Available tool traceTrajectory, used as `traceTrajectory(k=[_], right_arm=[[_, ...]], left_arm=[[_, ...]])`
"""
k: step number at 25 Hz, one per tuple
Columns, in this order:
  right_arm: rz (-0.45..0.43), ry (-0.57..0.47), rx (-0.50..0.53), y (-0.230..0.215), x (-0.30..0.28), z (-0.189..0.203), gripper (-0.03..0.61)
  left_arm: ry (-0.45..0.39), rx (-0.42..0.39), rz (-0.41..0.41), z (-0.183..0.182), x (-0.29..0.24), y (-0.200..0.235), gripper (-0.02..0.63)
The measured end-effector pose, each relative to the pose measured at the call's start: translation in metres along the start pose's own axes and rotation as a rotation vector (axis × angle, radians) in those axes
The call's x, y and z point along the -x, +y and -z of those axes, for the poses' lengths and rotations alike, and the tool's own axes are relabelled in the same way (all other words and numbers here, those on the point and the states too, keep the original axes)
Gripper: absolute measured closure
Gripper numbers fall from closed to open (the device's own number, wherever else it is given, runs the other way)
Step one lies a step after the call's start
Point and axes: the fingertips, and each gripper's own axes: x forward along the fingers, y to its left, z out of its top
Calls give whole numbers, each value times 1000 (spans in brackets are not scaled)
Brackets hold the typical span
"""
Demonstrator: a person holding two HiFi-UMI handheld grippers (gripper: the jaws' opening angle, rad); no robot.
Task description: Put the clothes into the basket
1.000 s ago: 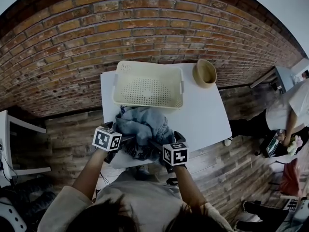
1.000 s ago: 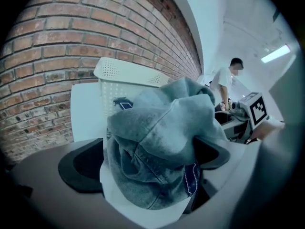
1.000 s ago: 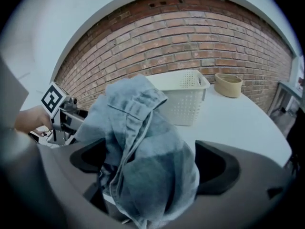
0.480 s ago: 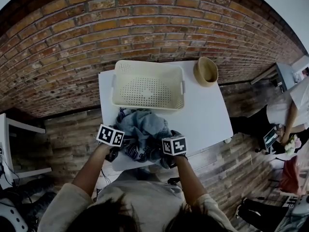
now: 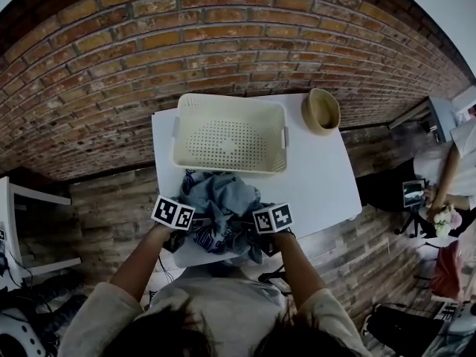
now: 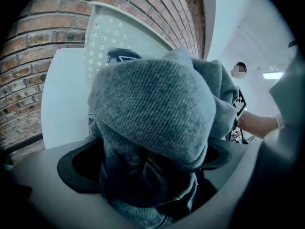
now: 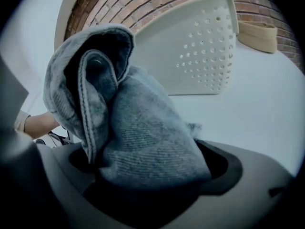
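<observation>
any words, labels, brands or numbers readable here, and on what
Nothing here can be read as text.
On the cubes of the left gripper and right gripper: black-and-white square patterns, no letters.
On the clothes: pale print on a dark patch, too blurred to read.
On the basket: no label visible.

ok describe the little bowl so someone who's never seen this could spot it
Find the white table. At its far right corner, just right of the big cream perforated basket, sits the bowl. It is small, round and tan, with solid sides, unlike the holed basket.
</observation>
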Motion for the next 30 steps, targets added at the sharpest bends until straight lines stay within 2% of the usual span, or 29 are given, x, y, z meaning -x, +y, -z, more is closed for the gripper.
traceTrajectory(k=[3,8,12,19,27,30], right_arm=[[-9,8,13,2,-1,0,0],[-27,25,40,9,-4,0,16],[-66,16,66,16,-4,0,60],[-95,-48,161,32,4,-6,134],[-139,-155,239,56,25,-6,268],[-141,-182,273,67,36,-4,275]], left_arm=[[18,-14,13,-1,-2,-4,26],[1,-29,48,-1,-6,-13,34],[-9,-39,123,-1,-7,-26,103],[-89,-60,210,-3,-3,-40,160],[-193,-96,266,-5,11,-65,223],[-223,-117,274,-4,21,-77,232]])
